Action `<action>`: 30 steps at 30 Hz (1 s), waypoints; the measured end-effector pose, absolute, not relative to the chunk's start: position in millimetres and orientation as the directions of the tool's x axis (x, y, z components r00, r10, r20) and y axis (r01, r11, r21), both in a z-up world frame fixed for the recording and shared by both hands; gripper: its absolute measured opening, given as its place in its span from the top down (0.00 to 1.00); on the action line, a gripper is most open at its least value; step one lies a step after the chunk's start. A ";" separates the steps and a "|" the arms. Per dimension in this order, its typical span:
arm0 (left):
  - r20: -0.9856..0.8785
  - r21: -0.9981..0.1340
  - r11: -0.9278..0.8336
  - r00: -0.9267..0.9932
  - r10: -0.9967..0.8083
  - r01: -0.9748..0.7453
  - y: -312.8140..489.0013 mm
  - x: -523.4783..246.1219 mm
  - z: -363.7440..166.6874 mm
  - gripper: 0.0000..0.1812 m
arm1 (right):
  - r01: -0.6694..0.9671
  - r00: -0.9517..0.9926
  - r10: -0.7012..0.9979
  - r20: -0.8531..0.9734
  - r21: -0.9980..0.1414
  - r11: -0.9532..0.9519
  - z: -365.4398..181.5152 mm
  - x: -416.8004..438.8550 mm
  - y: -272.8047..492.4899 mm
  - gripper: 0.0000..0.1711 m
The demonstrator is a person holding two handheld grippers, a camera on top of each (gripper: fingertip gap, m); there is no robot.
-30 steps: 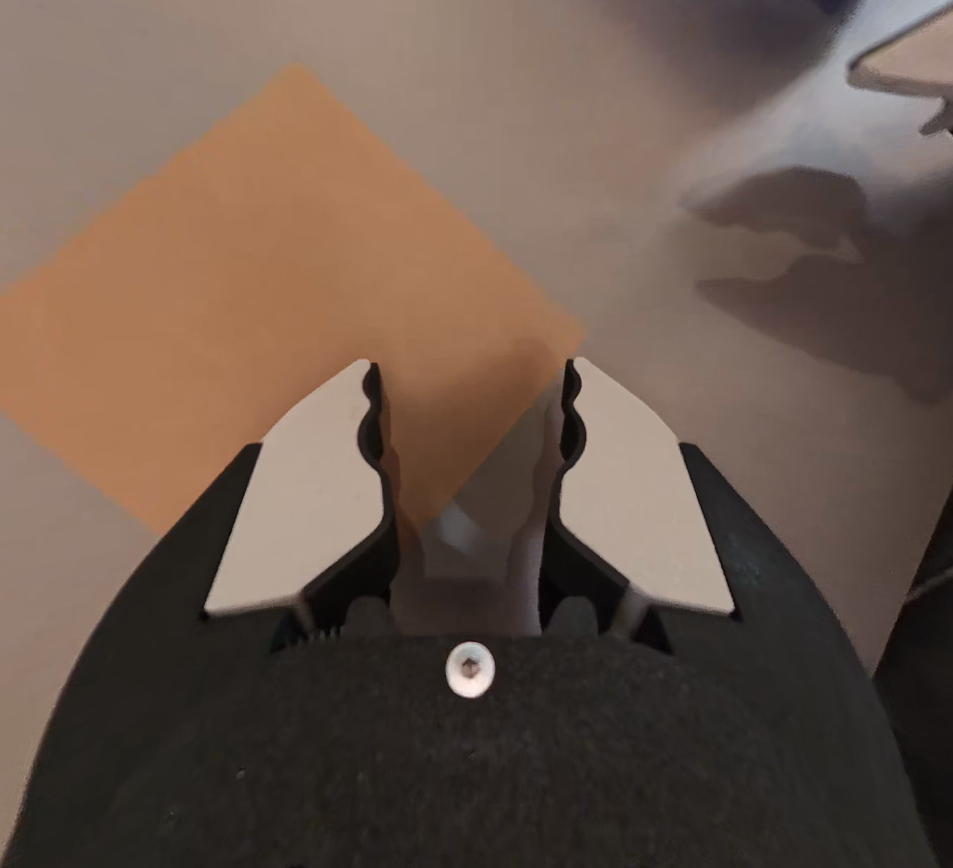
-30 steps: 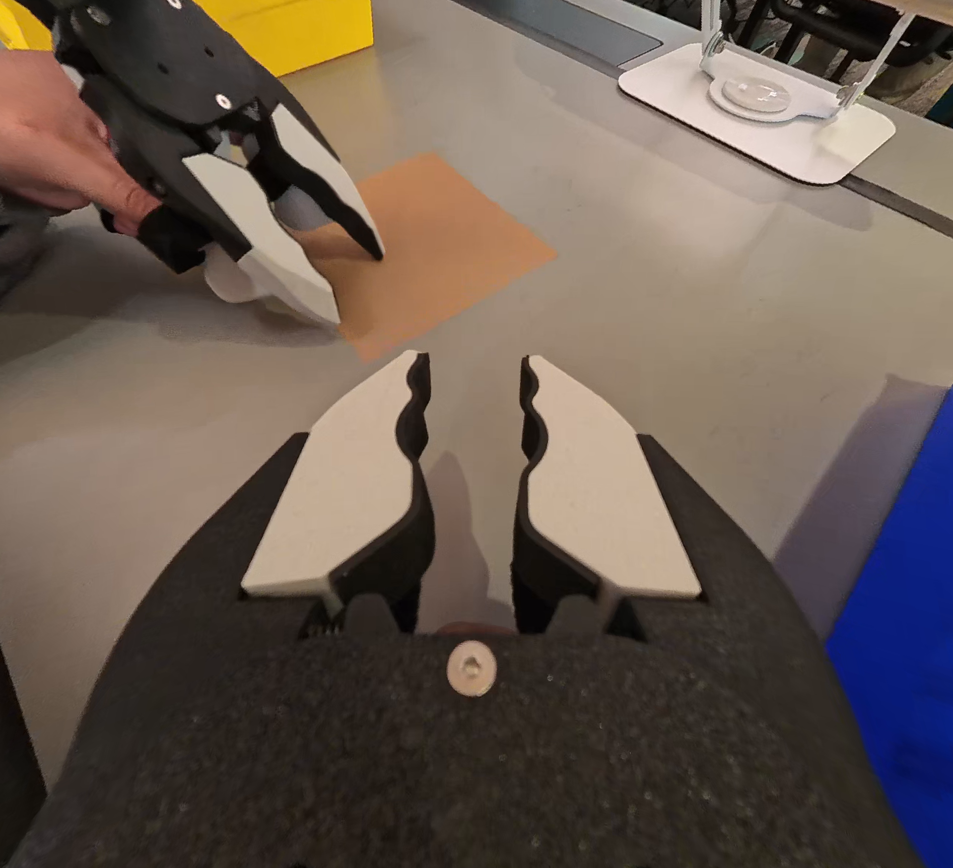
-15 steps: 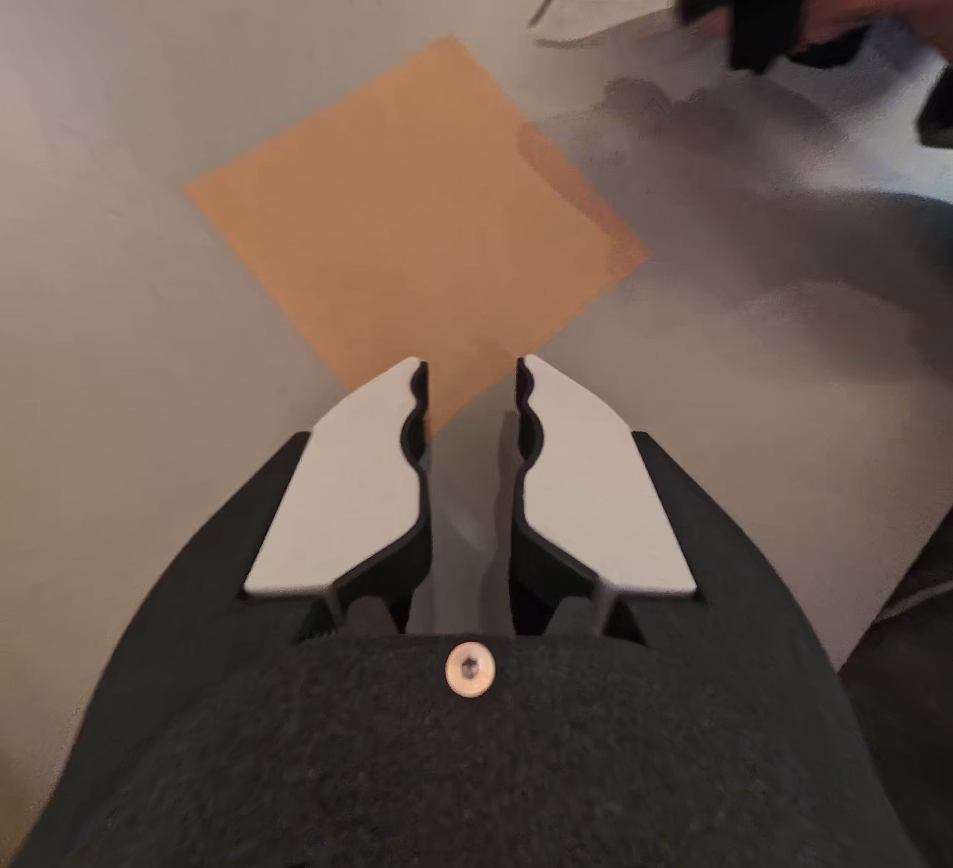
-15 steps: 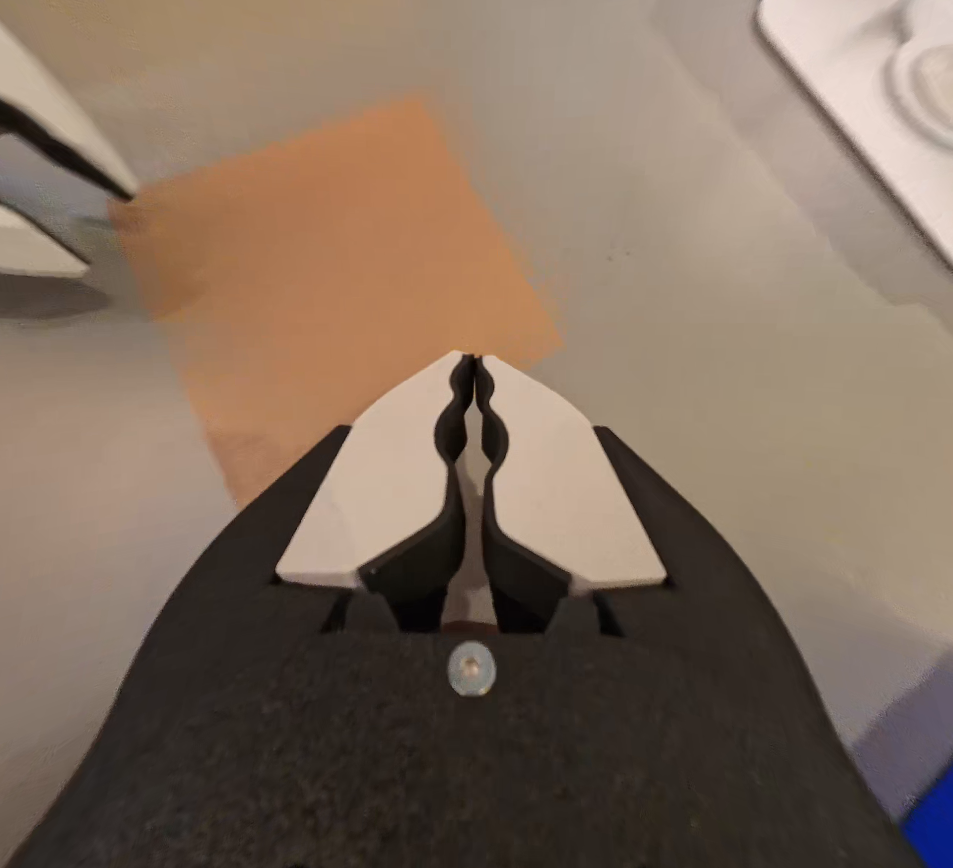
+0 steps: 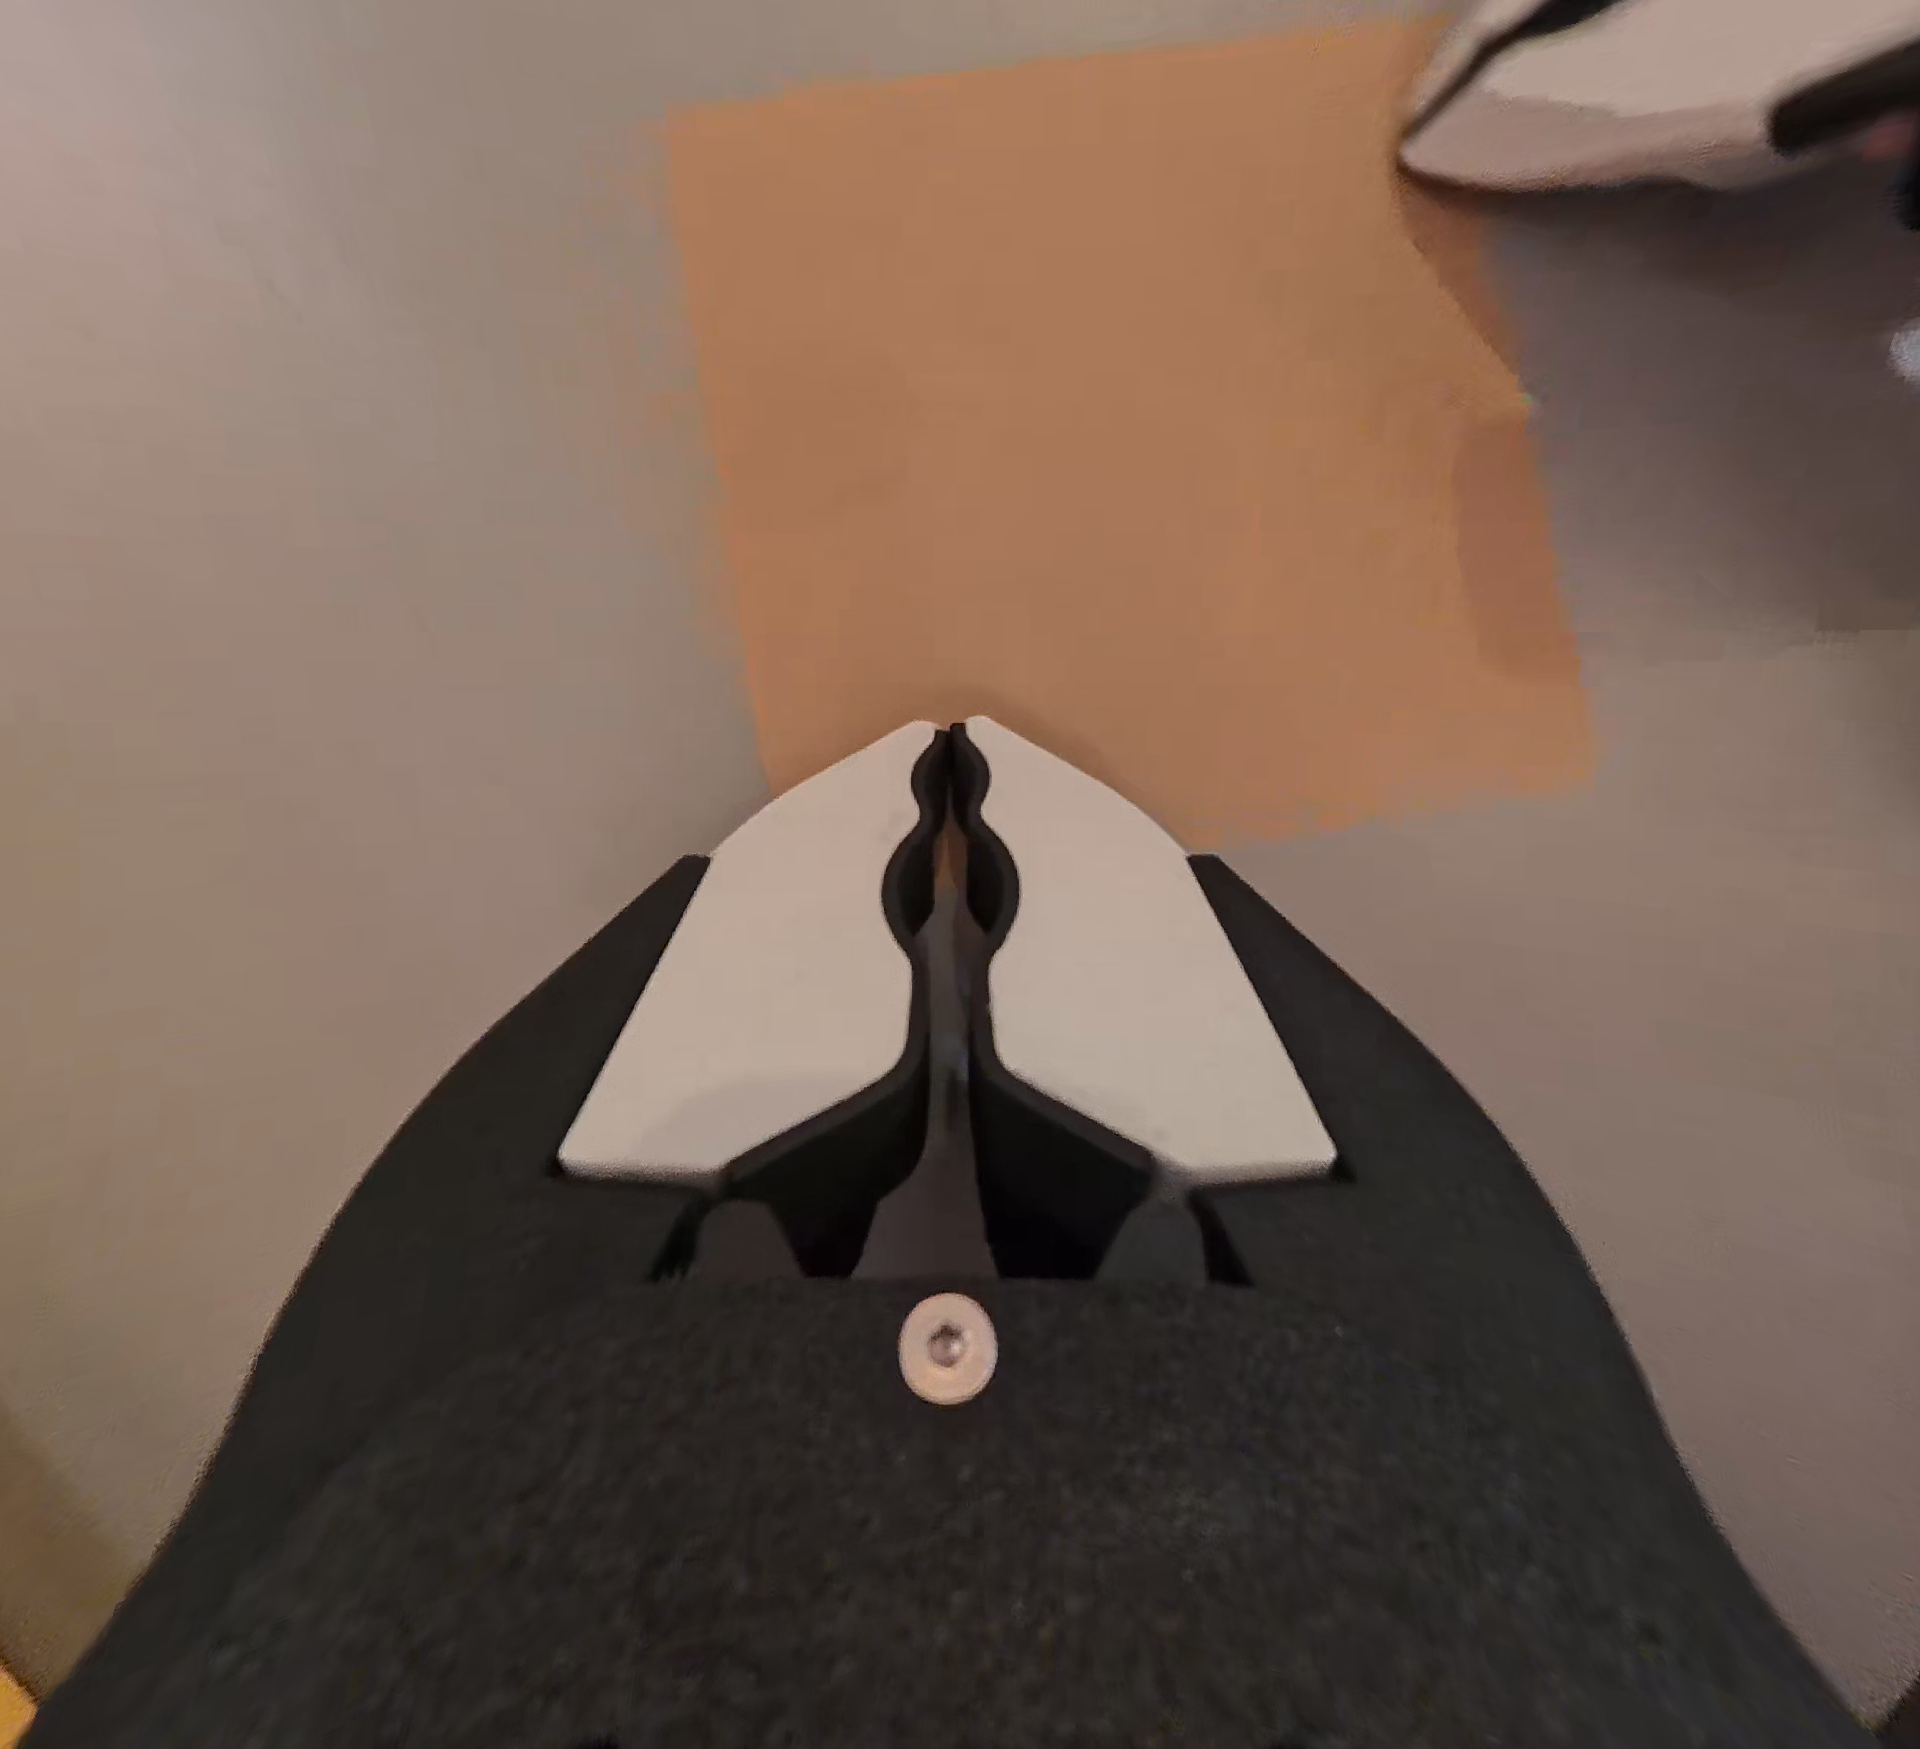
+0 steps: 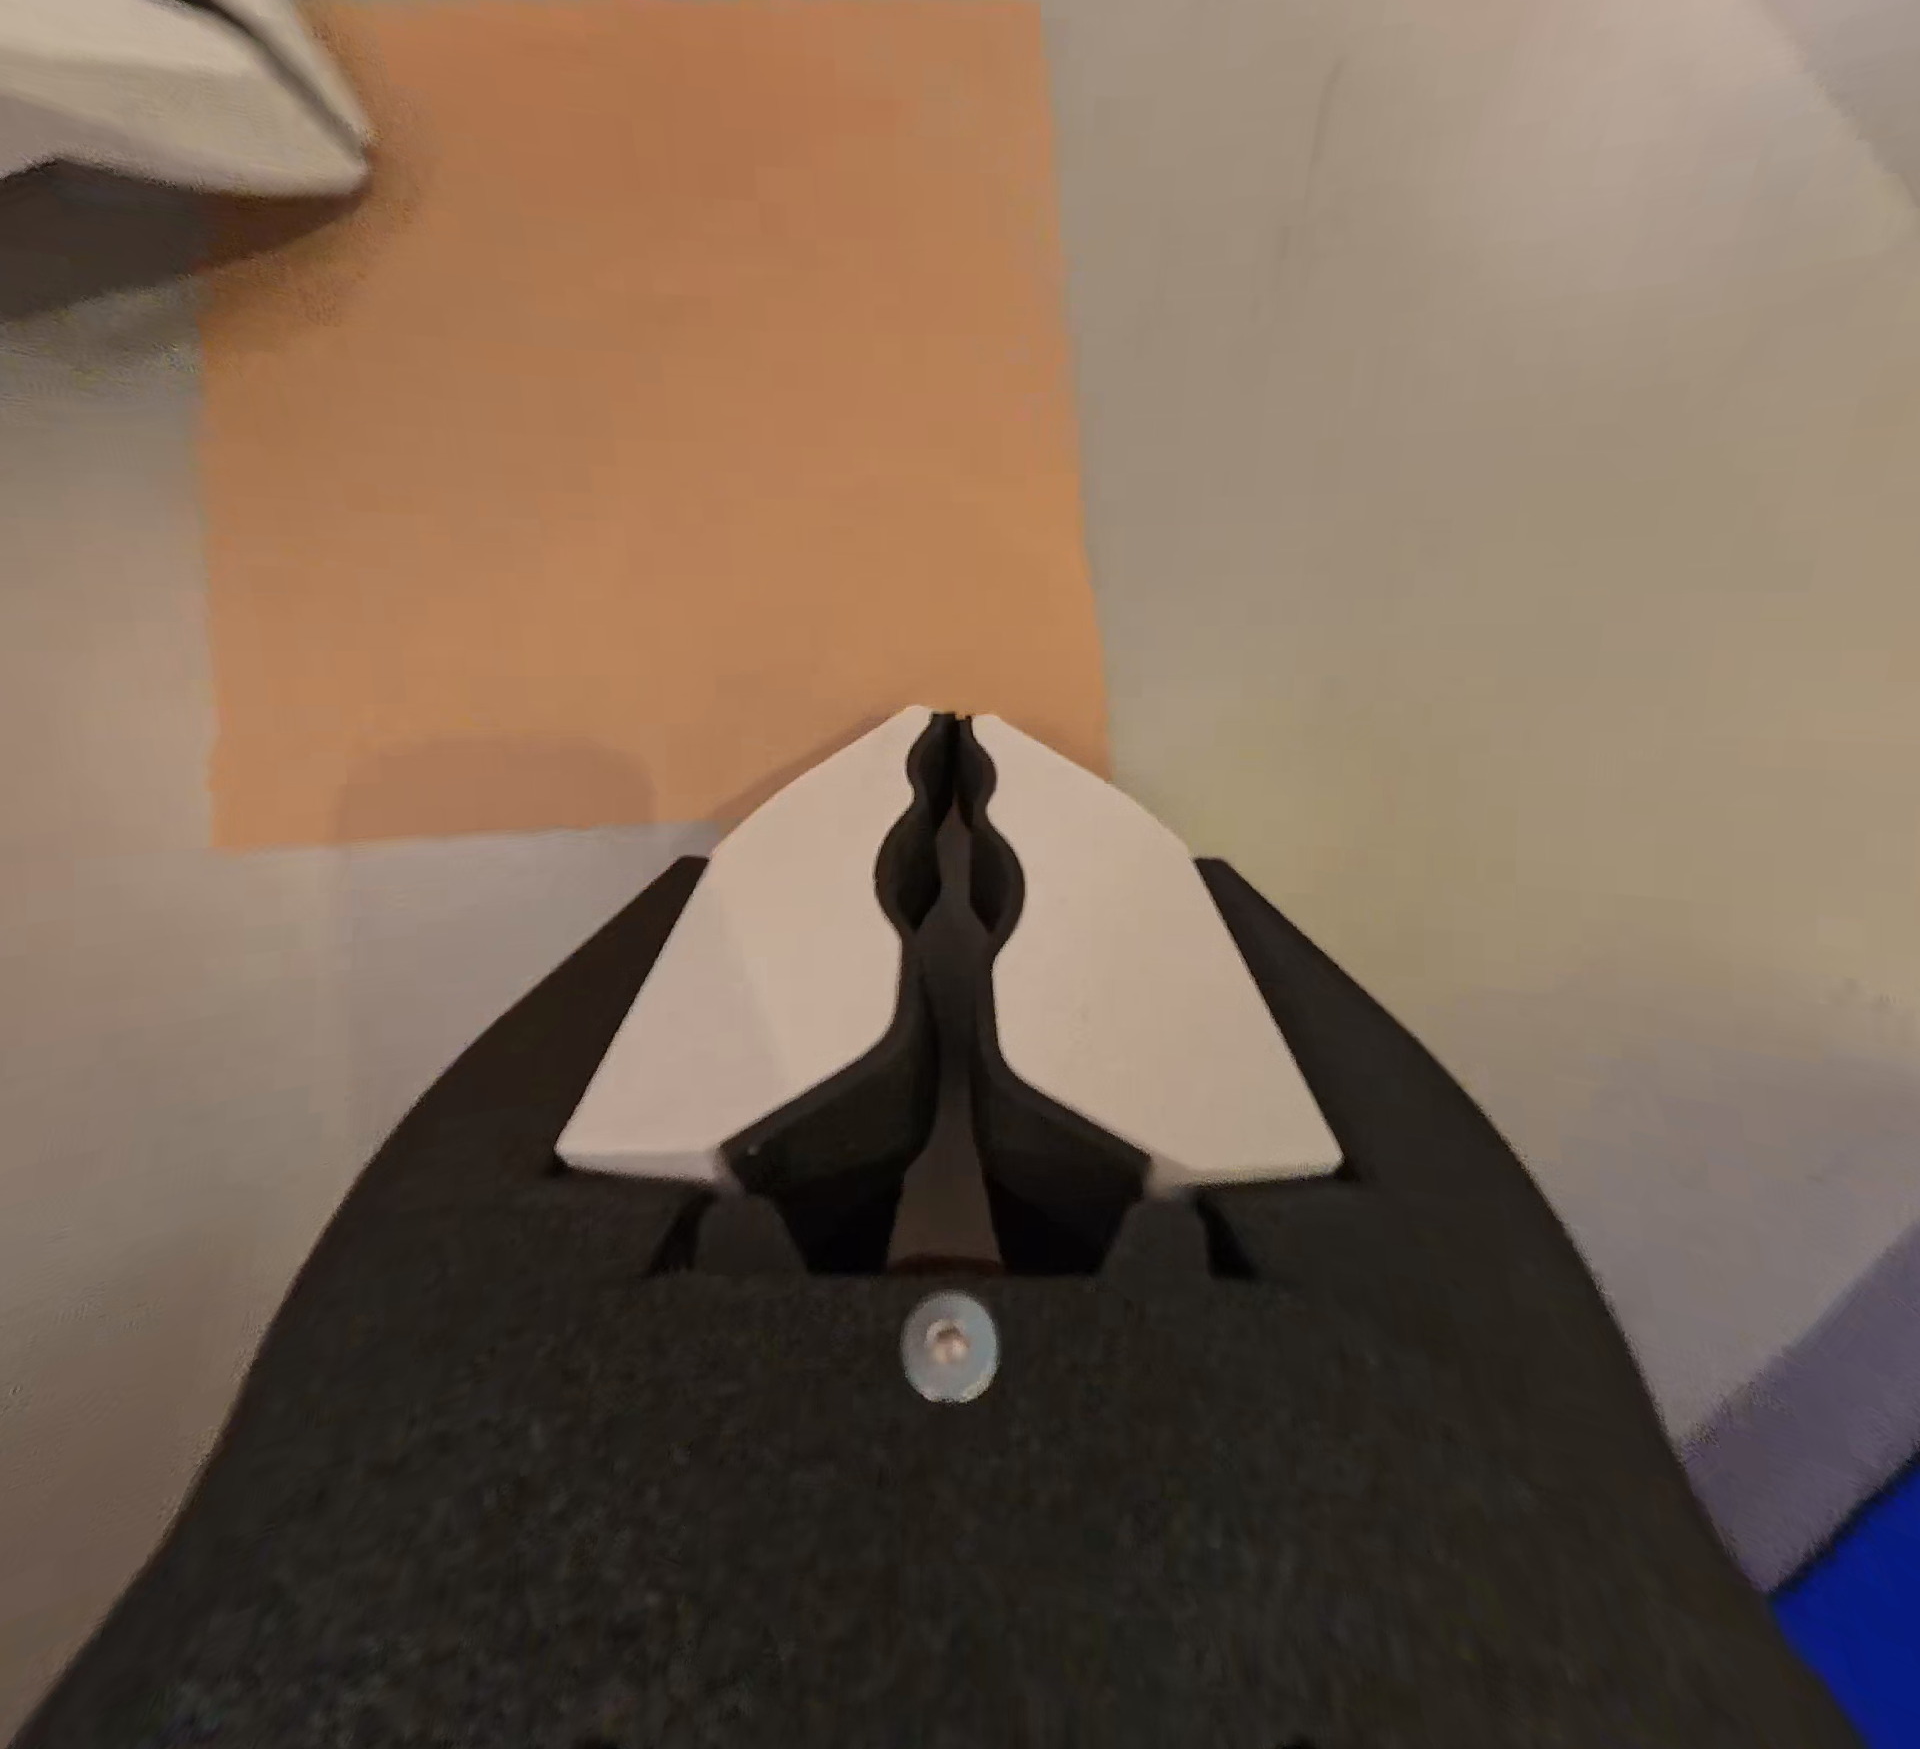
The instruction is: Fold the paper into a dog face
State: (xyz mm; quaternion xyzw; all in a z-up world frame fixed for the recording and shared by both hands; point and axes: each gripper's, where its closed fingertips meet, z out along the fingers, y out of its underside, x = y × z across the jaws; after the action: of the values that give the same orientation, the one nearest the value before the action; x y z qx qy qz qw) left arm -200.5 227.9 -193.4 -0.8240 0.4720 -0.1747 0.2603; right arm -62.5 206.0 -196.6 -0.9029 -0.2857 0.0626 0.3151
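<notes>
A flat square of orange-brown paper (image 5: 1122,452) lies on the grey table (image 5: 312,556); it also shows in the right wrist view (image 6: 644,411). My left gripper (image 5: 954,725) is shut, its tips at the paper's near left corner. My right gripper (image 6: 954,714) is shut, its tips at the near right corner of the paper. I cannot tell whether either tip presses on the sheet. Each gripper shows blurred in the other's view: the right gripper (image 5: 1439,125) at top right, the left gripper (image 6: 338,146) at top left, both at the paper's edge.
Bare grey table (image 6: 1455,556) surrounds the paper on all sides. A blue surface (image 6: 1860,1626) shows at the lower right of the right wrist view. A sliver of yellow (image 5: 12,1732) sits at the bottom left corner of the left wrist view. There is about 15 cm between the tips of the two grippers.
Both grippers have come down close over the paper, one at each of two corners. The left gripper has closed from open to shut. The right gripper closed earlier and stays shut.
</notes>
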 end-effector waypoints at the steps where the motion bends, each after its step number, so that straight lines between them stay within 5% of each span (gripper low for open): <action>1: 0.038 -0.592 -0.413 0.488 -0.872 -0.692 231.7 -195.5 -193.5 1.00 | 0.469 0.832 0.552 0.057 -0.602 -0.646 -196.5 -62.3 196.7 1.00; 12: -0.058 -0.574 -0.352 0.465 -0.883 -0.739 245.8 -161.6 -191.3 1.00 | 0.402 0.878 0.476 0.053 -0.622 -0.672 -190.4 -38.2 177.4 1.00; 21: 0.063 -0.807 -0.399 0.608 -0.791 -0.435 194.4 -200.7 -142.4 0.69 | 0.212 0.926 0.368 0.087 -0.925 -0.315 -114.1 -41.3 99.8 0.93; 30: 0.046 -0.874 -0.258 0.459 -0.887 -0.412 166.7 -194.7 -141.8 0.75 | 0.192 0.925 0.372 0.083 -0.944 -0.268 -113.9 -38.2 75.9 0.92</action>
State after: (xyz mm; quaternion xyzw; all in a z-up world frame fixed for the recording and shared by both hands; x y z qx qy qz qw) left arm -194.7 166.7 -141.8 -0.7418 0.4380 -0.2806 0.4232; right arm -38.2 75.9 -113.9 -0.7924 -0.1779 0.0775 0.5783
